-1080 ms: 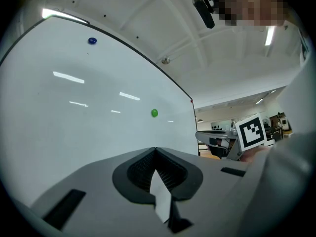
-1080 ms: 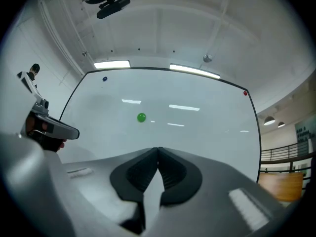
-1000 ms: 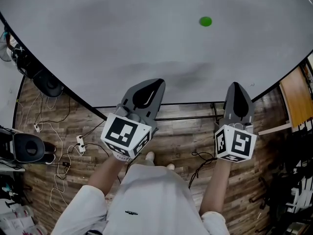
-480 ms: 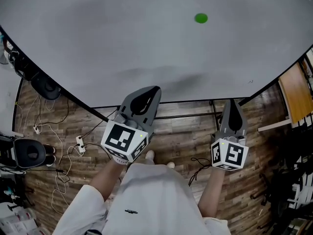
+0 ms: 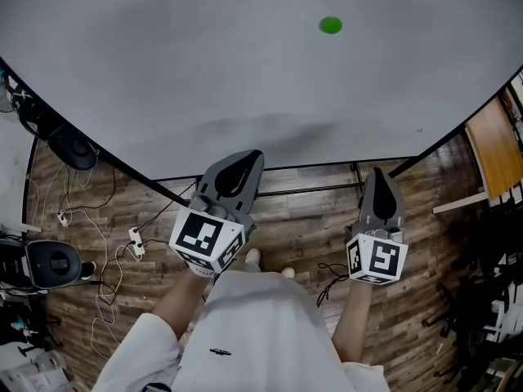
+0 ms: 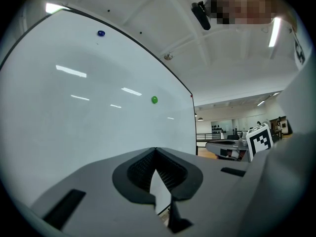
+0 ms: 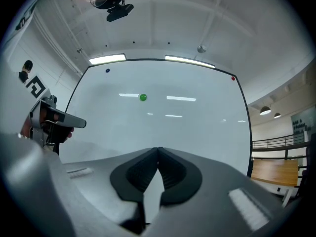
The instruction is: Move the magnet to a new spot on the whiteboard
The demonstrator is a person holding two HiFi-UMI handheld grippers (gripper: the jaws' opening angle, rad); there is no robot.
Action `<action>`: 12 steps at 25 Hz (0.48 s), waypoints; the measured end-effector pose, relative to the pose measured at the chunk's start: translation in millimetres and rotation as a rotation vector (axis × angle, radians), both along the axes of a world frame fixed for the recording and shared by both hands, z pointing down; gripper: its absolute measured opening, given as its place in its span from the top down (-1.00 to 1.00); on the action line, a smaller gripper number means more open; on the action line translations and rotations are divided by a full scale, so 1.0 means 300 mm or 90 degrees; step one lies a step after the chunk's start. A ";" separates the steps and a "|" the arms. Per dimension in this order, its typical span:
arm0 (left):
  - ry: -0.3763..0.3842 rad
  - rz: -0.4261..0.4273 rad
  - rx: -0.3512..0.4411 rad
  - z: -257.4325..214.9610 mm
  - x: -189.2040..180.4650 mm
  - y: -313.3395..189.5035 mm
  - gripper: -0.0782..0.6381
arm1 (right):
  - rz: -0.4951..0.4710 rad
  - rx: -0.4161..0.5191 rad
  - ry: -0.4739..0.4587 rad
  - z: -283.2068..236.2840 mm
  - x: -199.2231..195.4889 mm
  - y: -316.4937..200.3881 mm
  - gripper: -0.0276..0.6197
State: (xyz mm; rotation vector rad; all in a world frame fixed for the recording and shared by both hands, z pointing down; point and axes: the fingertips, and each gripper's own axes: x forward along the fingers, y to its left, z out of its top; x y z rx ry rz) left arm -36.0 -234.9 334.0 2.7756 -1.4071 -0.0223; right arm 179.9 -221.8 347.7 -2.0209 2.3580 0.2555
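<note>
A small green magnet (image 5: 330, 25) sticks to the big whiteboard (image 5: 204, 64), up and to the right in the head view. It also shows as a green dot (image 6: 154, 99) in the left gripper view and as a green dot (image 7: 143, 97) in the right gripper view. My left gripper (image 5: 245, 160) hangs below the board's lower edge, shut and empty. My right gripper (image 5: 378, 175) is level with it to the right, shut with nothing held. Both point at the board, well short of the magnet.
A blue magnet (image 7: 107, 70) and a red magnet (image 7: 233, 78) sit near the board's top edge. Under the board runs the stand's black bar (image 5: 310, 190). Cables and a power strip (image 5: 135, 241) lie on the wooden floor at left, by a black stool (image 5: 53, 261). A wooden tabletop (image 5: 494, 149) stands at right.
Both grippers have sunk down away from the board, the right one further. The green magnet has stayed in place on the board.
</note>
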 end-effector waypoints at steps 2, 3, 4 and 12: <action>0.001 -0.003 -0.001 0.007 -0.005 -0.001 0.76 | -0.001 -0.002 0.000 0.005 -0.003 0.000 0.88; 0.002 -0.004 -0.002 0.009 -0.007 0.001 0.76 | 0.000 -0.002 -0.001 0.007 -0.005 0.001 0.88; 0.002 -0.004 -0.002 0.011 -0.009 0.003 0.76 | 0.001 -0.001 -0.004 0.008 -0.007 0.003 0.88; 0.005 -0.010 -0.005 0.014 -0.033 0.014 0.76 | -0.006 0.003 -0.006 -0.008 -0.034 0.016 0.88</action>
